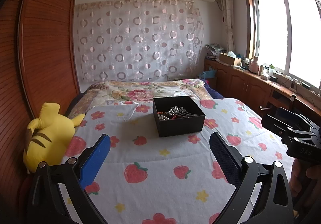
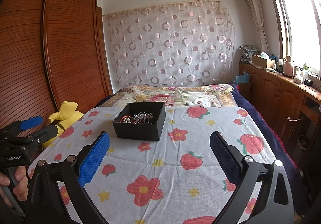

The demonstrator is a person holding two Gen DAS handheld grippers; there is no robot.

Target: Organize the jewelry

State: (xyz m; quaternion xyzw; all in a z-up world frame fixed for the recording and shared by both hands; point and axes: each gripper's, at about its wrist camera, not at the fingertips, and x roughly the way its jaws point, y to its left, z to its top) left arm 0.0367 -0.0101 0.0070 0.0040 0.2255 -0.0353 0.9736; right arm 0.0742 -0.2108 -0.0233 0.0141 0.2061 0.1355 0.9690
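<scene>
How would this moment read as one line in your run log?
left gripper: open, empty | right gripper: open, empty | black box: on bedspread, jewelry inside | stage: approach

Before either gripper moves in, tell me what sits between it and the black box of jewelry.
Nothing visible. Only bare flowered bedspread lies between the open left gripper and the black box, and likewise for the open right gripper. The yellow plush toy sits off to the left side.

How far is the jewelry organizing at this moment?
Done: nothing shows as sorted; the jewelry lies tangled in the black box on the bedsheet. In hand: nothing; the left gripper and right gripper are open and empty, short of the box. Left: picking out and arranging every piece.
</scene>
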